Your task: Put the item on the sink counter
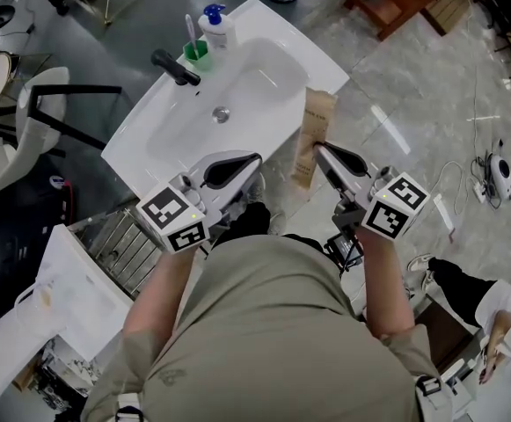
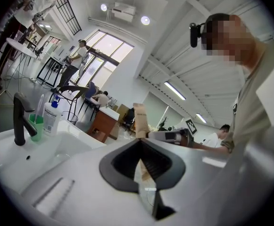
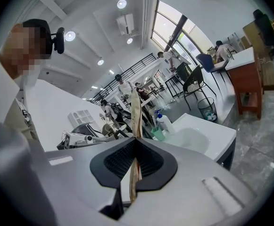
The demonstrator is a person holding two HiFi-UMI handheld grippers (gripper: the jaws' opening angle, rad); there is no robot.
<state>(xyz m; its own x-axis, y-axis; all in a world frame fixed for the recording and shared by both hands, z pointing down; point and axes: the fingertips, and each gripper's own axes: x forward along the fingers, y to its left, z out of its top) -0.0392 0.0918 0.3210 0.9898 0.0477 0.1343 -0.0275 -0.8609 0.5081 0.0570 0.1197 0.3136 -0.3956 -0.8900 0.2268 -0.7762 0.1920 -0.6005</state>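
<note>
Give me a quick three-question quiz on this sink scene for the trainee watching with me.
1. True or false: the right tool is shut on the brown paper packet.
2. Where is the packet? A) lying in the basin; B) held upright by the edge of the sink, not set down; C) lying flat on the counter.
3. Fill in: near the black faucet, the pump bottle stands next to a green ___.
Key: 1 true; 2 B; 3 cup.
</note>
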